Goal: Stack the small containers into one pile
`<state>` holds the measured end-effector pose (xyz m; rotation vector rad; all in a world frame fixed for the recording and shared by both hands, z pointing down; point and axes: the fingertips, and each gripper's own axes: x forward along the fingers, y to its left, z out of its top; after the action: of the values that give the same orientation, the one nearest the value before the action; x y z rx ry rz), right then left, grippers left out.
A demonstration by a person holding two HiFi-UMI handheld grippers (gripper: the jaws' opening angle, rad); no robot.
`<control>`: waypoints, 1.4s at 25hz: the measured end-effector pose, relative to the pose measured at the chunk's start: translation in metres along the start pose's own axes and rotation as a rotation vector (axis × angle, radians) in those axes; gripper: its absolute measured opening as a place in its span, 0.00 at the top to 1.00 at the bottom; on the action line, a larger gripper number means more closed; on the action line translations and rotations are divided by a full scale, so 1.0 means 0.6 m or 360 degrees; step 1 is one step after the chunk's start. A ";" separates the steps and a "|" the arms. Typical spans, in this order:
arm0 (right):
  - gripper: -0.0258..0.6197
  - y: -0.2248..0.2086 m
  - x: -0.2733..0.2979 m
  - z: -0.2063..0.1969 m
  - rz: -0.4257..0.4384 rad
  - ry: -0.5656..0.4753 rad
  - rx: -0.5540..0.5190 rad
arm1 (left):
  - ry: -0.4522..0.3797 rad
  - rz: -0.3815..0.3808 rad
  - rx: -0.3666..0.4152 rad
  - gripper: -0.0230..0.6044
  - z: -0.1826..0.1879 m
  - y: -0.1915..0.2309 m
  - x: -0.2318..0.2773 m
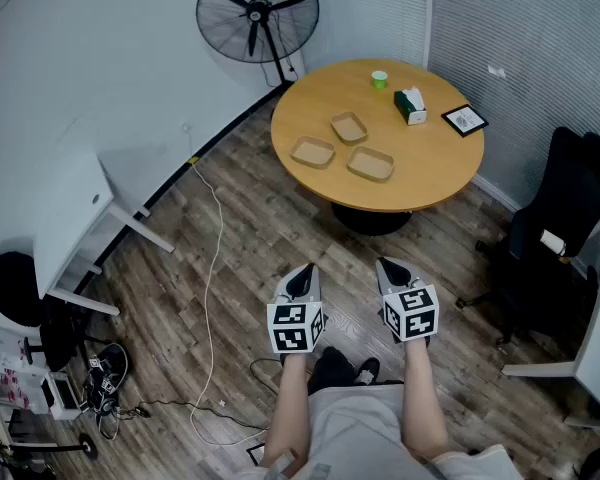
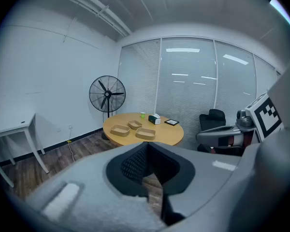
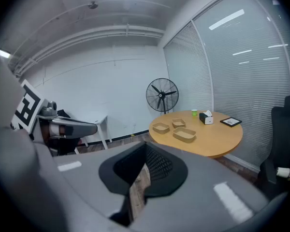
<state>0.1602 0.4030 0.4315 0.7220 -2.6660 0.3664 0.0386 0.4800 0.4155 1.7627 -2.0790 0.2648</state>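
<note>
Tan containers (image 1: 370, 164) sit mouth-up, unstacked, long axes not quite parallel; left gripper (image 1: 302, 280) and right gripper (image 1: 393, 271) closed, empty.

Round wooden table (image 1: 430, 168): green cup (image 1: 379, 79), tissue box (image 1: 411, 106) and framed card (image 1: 464, 120) toward its far edge. Black fan (image 1: 257, 13) behind table. Black chair (image 1: 565, 218) right of table. White cable (image 1: 212, 268) on floor, left of table.
</note>
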 end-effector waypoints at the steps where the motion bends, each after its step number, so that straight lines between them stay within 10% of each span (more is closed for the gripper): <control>1: 0.96 -0.002 -0.001 -0.002 0.0002 0.0002 0.0002 | -0.0007 0.0002 0.0003 0.96 -0.003 -0.002 0.001; 19: 0.96 -0.040 0.026 -0.011 0.0076 -0.0002 0.0066 | -0.0092 0.0020 0.0006 0.96 0.001 0.015 0.040; 35: 0.96 -0.131 0.231 0.066 0.0035 0.0067 -0.0003 | -0.0069 -0.0093 0.0015 0.96 0.093 0.114 0.259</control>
<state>0.0792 0.2638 0.4633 0.6779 -2.6365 0.3804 -0.0576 0.3307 0.4377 1.8467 -2.0553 0.2215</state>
